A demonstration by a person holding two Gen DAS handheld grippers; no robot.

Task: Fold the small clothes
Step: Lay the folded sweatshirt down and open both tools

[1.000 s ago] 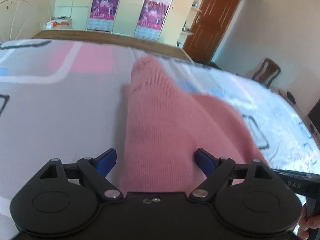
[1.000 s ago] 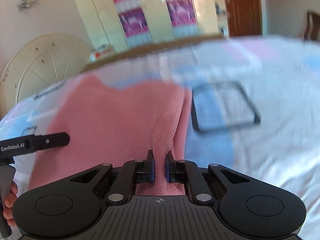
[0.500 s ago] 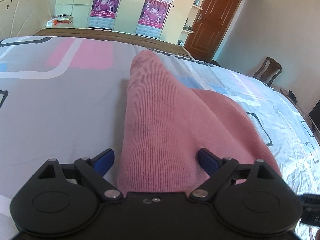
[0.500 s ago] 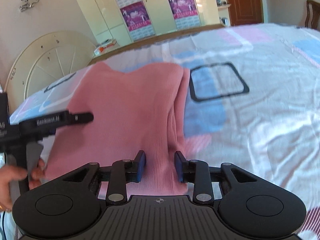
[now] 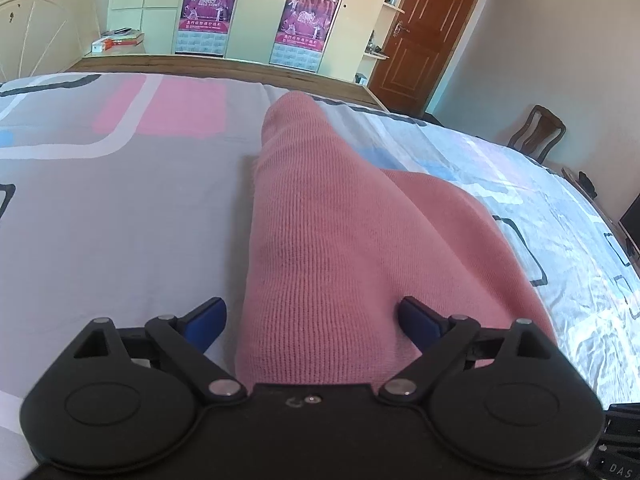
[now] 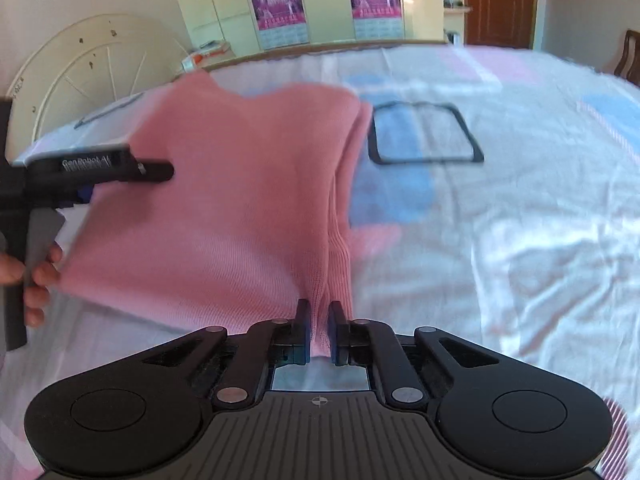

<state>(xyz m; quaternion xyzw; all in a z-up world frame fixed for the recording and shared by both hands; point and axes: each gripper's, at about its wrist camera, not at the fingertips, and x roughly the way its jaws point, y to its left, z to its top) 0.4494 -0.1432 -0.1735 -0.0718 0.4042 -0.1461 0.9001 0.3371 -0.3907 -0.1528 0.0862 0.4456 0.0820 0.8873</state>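
A pink knit garment lies on the patterned bed sheet, one side folded over into a long ridge. My left gripper stands open over its near end, the blue pads wide apart on either side of the ridge and not pressing it. In the right wrist view the garment spreads out to the left, with a doubled edge running toward me. My right gripper is shut on that doubled edge near the hem. The left gripper shows at the garment's left side, held by a hand.
The bed sheet stretches wide to the right of the garment, slightly wrinkled. A cream headboard, wardrobes with posters, a brown door and a wooden chair stand around the bed.
The right gripper opened off the doubled edge, shifted sideways a little, then shut on it again. The left gripper stayed put with its jaws slightly wider.
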